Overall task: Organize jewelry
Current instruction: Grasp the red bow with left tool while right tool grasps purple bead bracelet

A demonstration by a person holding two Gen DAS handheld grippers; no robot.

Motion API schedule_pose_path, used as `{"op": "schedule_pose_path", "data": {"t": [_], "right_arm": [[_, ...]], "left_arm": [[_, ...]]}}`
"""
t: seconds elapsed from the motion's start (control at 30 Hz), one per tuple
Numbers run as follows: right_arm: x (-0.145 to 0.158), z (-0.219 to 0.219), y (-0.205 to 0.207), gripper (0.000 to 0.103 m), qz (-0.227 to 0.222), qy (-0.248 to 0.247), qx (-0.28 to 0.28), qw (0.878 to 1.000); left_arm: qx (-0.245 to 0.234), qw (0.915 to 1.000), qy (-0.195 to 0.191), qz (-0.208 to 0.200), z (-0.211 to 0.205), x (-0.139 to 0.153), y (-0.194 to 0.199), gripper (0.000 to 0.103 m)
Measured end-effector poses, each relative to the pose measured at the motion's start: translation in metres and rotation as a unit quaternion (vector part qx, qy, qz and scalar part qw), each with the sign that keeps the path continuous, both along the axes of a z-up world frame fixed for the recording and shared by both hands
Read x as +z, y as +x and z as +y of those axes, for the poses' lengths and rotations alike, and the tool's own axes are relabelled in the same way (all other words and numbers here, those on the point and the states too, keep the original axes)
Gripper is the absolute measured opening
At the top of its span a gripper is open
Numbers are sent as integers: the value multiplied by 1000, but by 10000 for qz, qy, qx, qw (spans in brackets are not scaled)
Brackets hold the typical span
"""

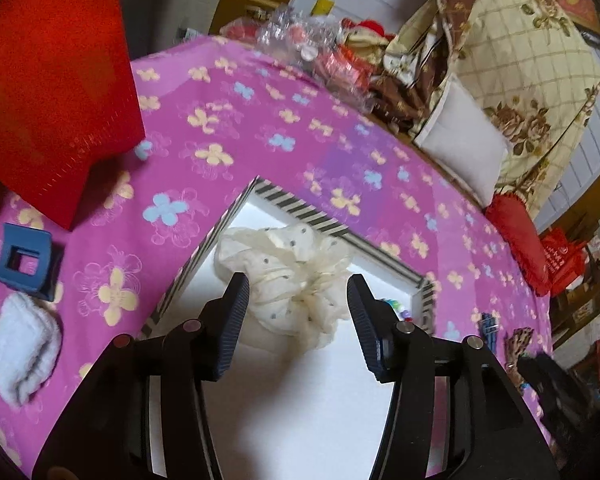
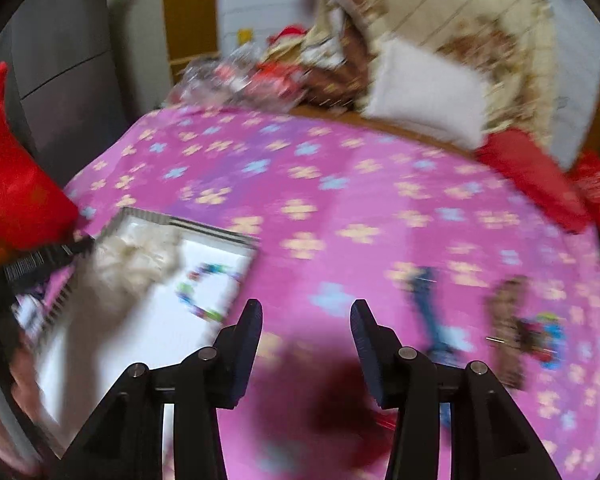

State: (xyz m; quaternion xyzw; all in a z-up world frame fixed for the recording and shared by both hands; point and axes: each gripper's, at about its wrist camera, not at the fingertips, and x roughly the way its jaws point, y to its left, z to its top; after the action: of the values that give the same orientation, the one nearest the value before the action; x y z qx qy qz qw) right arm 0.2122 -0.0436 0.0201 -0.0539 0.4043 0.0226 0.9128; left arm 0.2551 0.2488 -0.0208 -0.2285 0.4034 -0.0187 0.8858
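No legible writing in either view. Left tool (image 1: 298,292): jaws apart, empty, over the striped-rim white box (image 1: 300,206), which holds a cream dotted scrunchie (image 1: 296,276) and a beaded bracelet (image 2: 206,290). Right tool (image 2: 306,314): jaws apart, empty, above the pink floral bedspread (image 2: 340,184). Items right of it are too blurred to identify. Blue claw clip (image 1: 26,264) lies left of the box.

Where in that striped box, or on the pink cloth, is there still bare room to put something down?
In the striped box, the white floor nearest the left tool is bare; the cream scrunchie and bead bracelet crowd its far end. The pink cloth beyond the box is open; its right side holds clips.
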Motion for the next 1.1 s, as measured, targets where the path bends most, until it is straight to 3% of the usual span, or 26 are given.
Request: {"op": "schedule_pose_path", "data": {"t": [0.1,0.23,0.33,0.43,0.57,0.67,0.9,1.03,1.07,1.1], "right_arm": [[2,-56,-45,44,-181,25,-435,9989],[-22,-146,-93,44,304,646,-1205,9901],[-36,-189,-131,44,383,902,-1530,9834],[-44,-210,-163,44,236,913,-1656,9817],[-57,-231,-188,44,263,1302,-1817,9743],[-67,-239,-196,44,278,1270,-1800,9750],[-80,-242,-209,44,242,1379,-1454,9794],[-86,-245,-212,44,255,1311,-1393,9812],[-88,-246,-212,44,275,1317,-1390,9811],[-89,-246,-212,44,288,1321,-1400,9809]], "left_arm": [[-113,9995,9,-302,-14,19,-19,50],[-649,9960,9,-609,-51,39,-49,51],[-1126,9913,83,-675,-91,44,-69,51],[-1645,9848,133,-536,-133,38,-83,53],[-2051,9787,51,124,-190,5,-84,54],[-2233,9732,25,550,-225,-19,-78,54],[-2274,9673,-261,1097,-279,-53,-56,54],[-2171,9698,-24,1115,-299,-55,-46,54],[-2153,9693,89,1183,-303,-58,-44,50],[-2082,9715,202,1119,-303,-57,-44,33]]}}
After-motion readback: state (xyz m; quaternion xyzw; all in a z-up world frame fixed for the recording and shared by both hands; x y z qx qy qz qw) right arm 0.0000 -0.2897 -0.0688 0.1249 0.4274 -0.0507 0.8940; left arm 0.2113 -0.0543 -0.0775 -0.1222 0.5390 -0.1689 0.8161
